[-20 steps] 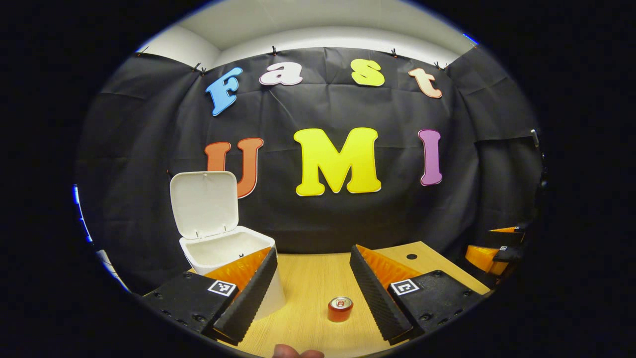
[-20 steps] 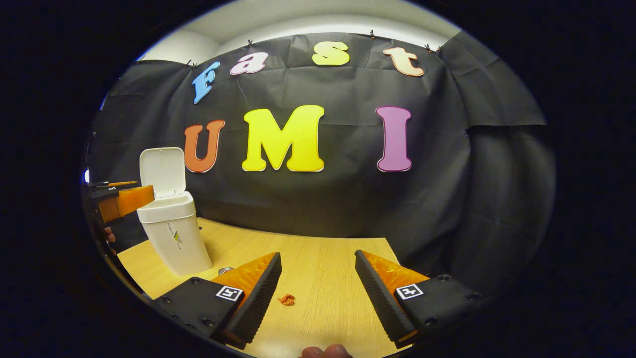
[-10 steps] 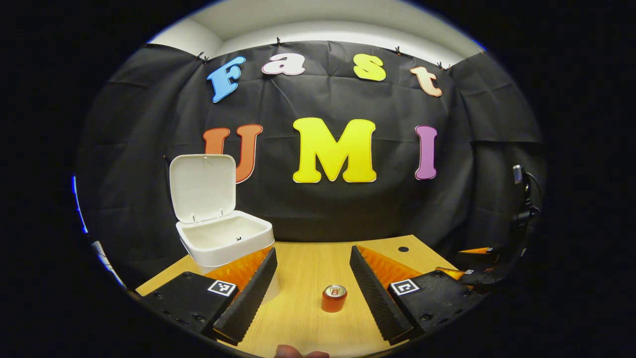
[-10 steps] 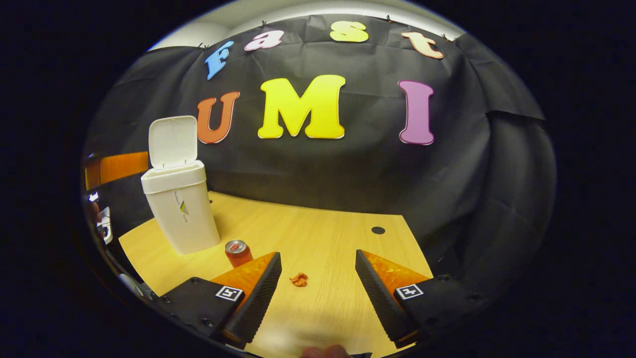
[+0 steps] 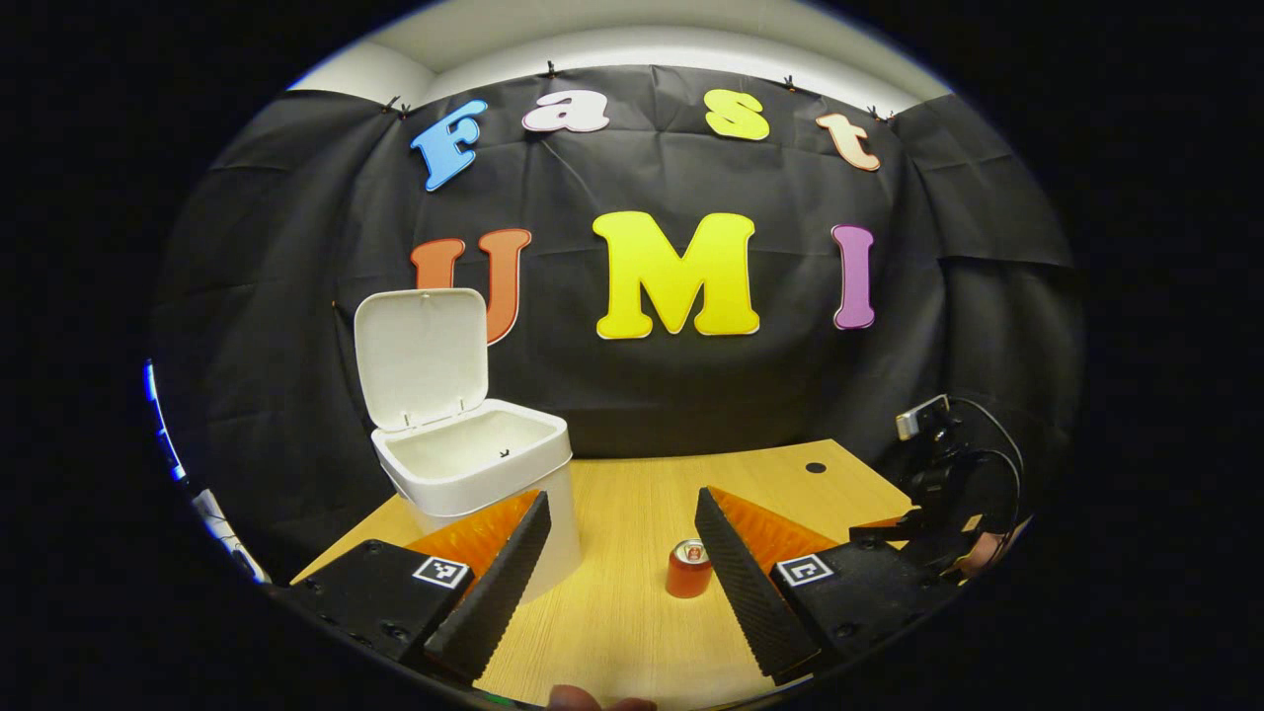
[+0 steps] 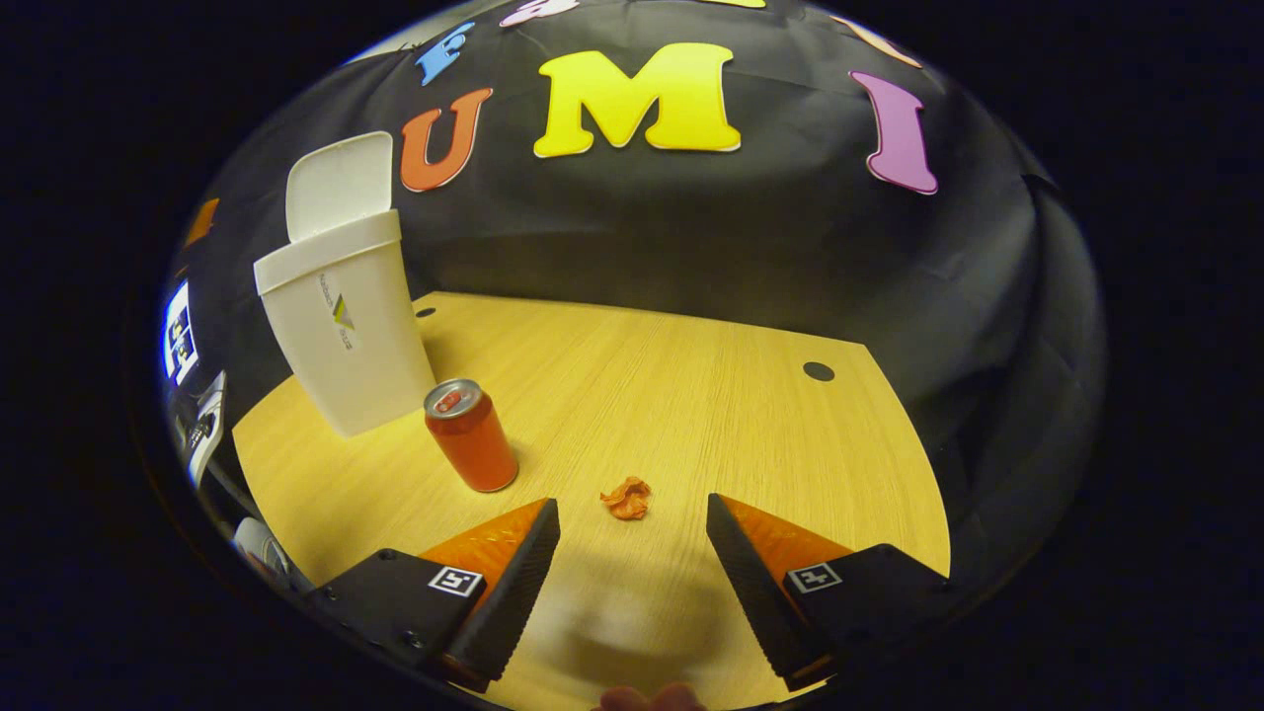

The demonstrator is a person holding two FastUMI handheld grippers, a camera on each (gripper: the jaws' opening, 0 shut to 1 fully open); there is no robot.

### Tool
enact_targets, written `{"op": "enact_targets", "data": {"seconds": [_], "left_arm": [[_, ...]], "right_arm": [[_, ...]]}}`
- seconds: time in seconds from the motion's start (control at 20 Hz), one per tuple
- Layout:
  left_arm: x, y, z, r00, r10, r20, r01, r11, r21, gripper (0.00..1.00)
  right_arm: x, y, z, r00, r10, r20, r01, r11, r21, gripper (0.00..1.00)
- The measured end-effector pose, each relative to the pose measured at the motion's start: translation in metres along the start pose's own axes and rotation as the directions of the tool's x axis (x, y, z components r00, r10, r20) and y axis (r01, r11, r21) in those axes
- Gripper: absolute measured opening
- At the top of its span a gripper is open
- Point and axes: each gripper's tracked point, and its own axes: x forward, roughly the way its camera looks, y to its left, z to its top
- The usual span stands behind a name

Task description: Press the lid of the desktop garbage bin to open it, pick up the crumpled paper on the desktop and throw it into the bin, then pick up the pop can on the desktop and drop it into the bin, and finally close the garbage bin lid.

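Wood-grain counter (image 6: 691,375) carries all three task things in the right gripper view: the white bin (image 6: 341,326) at ten o'clock with its lid (image 6: 339,183) already standing up, the red pop can (image 6: 471,435) just beside it toward the centre, and the crumpled paper (image 6: 627,498) near six o'clock, ahead of the right gripper (image 6: 632,553). Its fingers are spread wide and hold nothing; the left gripper (image 5: 617,553) is likewise wide open and empty, with the can at its six o'clock. The step in hand looks to be fetching the paper: descend so the wad sits centred between the fingers, then close gently. The wad shows no clear long axis; the can stands upright, top upward.
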Motion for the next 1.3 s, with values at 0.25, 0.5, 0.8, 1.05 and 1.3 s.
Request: {"op": "enact_targets", "data": {"seconds": [0.25, 0.5, 0.8, 1.05, 1.3], "left_arm": [[-0.015, 0.020, -0.014, 0.997, 0.053, -0.048, -0.053, 0.999, 0.006, 0.97], [-0.027, 0.046, -0.020, 0.988, 0.138, -0.071, -0.136, 0.990, 0.024, 0.97], [-0.041, 0.066, -0.028, 0.974, 0.204, -0.101, -0.204, 0.979, 0.013, 0.97], [-0.047, 0.073, -0.029, 0.966, 0.234, -0.108, -0.234, 0.972, 0.013, 0.97], [-0.054, 0.082, -0.028, 0.957, 0.272, -0.105, -0.272, 0.962, 0.006, 0.97]], "right_arm": [[0.053, 0.002, -0.022, 0.995, -0.014, -0.094, 0.008, 0.998, -0.061, 0.96], [0.084, 0.002, -0.042, 0.981, -0.009, -0.194, -0.002, 0.998, -0.057, 0.96], [0.101, 0.013, -0.047, 0.971, 0.030, -0.237, -0.035, 0.999, -0.014, 0.87], [0.105, 0.026, -0.046, 0.967, 0.071, -0.246, -0.085, 0.995, -0.046, 0.43], [0.100, 0.039, -0.046, 0.951, 0.151, -0.271, -0.157, 0.988, -0.002, 0.17]]}}
